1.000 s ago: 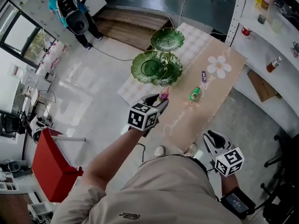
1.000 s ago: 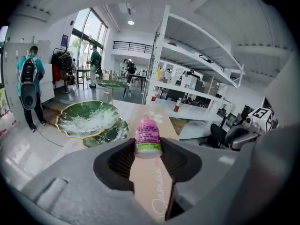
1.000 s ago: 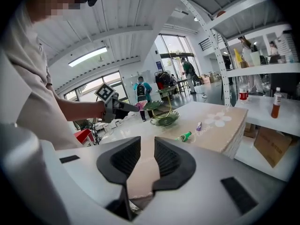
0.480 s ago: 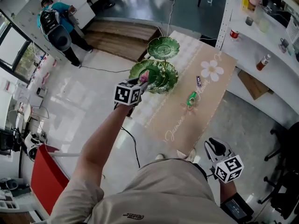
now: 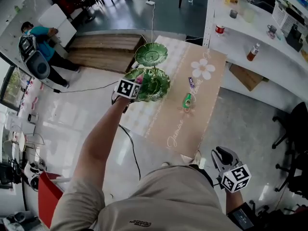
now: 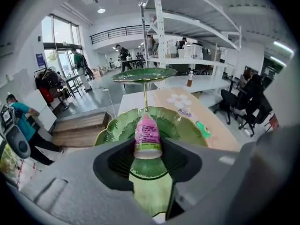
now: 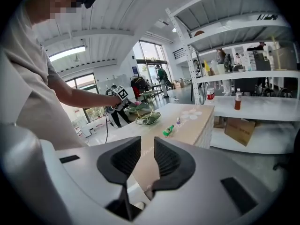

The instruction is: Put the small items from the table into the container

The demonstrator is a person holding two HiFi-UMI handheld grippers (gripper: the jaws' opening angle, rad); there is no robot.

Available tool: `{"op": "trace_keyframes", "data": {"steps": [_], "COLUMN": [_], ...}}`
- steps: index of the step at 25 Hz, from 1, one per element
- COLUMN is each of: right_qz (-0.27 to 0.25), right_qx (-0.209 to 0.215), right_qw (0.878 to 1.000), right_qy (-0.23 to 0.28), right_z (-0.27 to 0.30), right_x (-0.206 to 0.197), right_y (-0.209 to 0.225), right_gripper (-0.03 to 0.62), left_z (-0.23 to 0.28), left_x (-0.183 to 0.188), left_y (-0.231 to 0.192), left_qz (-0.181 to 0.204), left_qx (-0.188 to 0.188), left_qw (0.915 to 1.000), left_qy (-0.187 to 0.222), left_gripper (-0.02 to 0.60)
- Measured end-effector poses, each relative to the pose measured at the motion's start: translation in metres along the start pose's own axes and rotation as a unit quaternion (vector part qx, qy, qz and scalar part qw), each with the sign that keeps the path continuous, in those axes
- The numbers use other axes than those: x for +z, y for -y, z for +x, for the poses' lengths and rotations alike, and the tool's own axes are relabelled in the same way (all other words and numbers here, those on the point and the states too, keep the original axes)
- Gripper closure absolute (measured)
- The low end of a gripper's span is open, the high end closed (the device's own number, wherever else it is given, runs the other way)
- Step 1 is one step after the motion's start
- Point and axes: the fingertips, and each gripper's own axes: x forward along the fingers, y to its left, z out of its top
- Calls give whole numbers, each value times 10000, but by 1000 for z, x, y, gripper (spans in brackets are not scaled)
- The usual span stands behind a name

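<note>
Holding a pink bottle, my left gripper has its jaws shut on the fat bottom end, one pad on each side. The cap end sticks out past the jaws and points at the thin pole of the green stand. The bottle hangs over the low dish, close to the dish's rim on my side. I cannot tell if it touches the dish. The top dish sits higher up on the pole, past the bottle. The stand is on the far left part of the table. Two more small things lie on the table, to the right of the stand. One is a green bottle, lying on its side. The other is a purple thing, a bit farther from me, between the green bottle and the white flower drawn on the table. The two do not touch each other, and neither touches the stand. My right gripper is down low by my side, well apart from the table's near end. Its jaws are a little bit apart, with a thin gap, and nothing is between them. It points toward the table, and I can see the green bottle far off past its jaws.
</note>
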Motion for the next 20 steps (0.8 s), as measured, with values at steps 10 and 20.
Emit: {"op": "trace_keyframes", "data": {"steps": [10, 20], "right_qz": [67, -113], "right_qx": [-384, -328], "right_qw": [9992, 9994], "right_qy": [71, 55], "right_z": [-14, -8], "right_x": [-6, 1], "right_y": [-13, -33], "right_gripper": [496, 496], "left_z": [20, -8], "left_x": [-10, 2], "left_y": [-3, -4], "left_qz": [414, 445], "left_qx": [28, -39], "left_qw": [9986, 9987], "left_qy": [-324, 225], "left_gripper": [407, 367]}}
